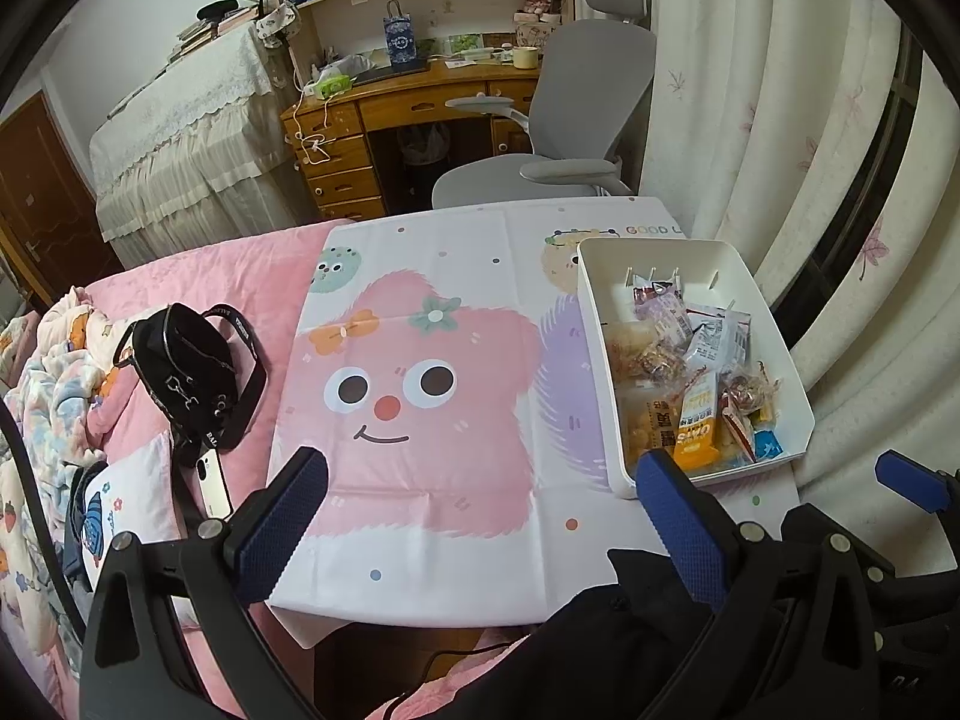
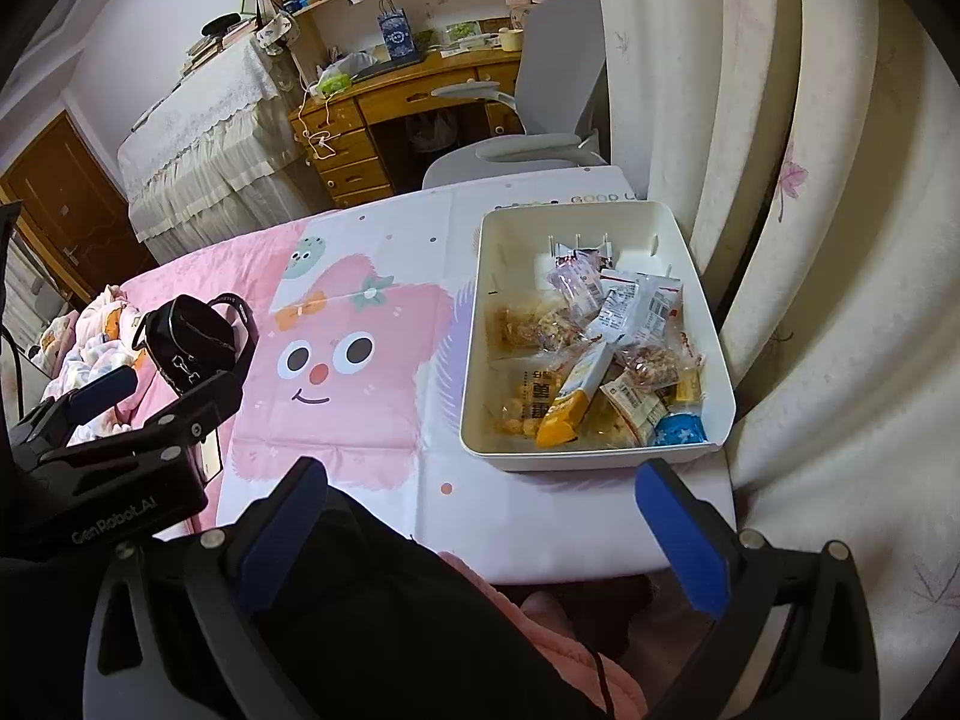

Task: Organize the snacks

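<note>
Right wrist view shows my right claw [image 2: 480,516] wide and empty, so I should reach slowly into the white bin [image 2: 714,324] and pinch just the orange packet [image 2: 570,405].

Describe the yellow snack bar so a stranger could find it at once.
Start at the white bin on the cartoon tablecloth, beside the curtain. In the bin's near half, the yellow snack bar lies diagonally on top of the pile. It is the only long, slim wrapper, yellow fading to white; its neighbours are clear pouches and a small blue packet.
</note>
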`<state>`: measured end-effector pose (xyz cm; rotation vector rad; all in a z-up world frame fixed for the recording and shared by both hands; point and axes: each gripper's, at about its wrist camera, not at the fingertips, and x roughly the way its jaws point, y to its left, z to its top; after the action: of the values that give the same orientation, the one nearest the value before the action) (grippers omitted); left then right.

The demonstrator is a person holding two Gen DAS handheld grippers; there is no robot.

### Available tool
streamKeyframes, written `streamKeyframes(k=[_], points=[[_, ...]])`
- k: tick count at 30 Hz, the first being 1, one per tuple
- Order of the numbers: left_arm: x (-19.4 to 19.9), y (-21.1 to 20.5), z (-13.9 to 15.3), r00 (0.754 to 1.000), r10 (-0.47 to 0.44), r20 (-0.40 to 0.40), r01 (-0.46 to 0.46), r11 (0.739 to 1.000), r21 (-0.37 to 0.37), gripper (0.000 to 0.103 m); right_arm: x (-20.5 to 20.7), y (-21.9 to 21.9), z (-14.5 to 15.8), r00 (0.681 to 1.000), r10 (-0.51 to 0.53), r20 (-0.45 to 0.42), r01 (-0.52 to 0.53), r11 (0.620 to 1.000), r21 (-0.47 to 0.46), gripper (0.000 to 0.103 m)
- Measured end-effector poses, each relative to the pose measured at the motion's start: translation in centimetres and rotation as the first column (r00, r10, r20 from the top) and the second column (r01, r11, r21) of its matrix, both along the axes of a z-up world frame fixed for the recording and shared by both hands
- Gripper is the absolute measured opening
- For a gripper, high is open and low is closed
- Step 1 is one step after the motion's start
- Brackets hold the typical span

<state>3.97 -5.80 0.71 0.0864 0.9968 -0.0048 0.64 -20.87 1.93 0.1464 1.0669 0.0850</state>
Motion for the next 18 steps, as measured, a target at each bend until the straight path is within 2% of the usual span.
streamKeyframes(k=[18], points=[[-0.1, -1.1, -0.6, 1.000, 0.006, -0.019, -0.006, 1.000, -0.002, 0.102, 1.0, -1.9, -0.9, 0.998, 0.015, -0.054, -0.015, 1.000, 0.004, 0.103]])
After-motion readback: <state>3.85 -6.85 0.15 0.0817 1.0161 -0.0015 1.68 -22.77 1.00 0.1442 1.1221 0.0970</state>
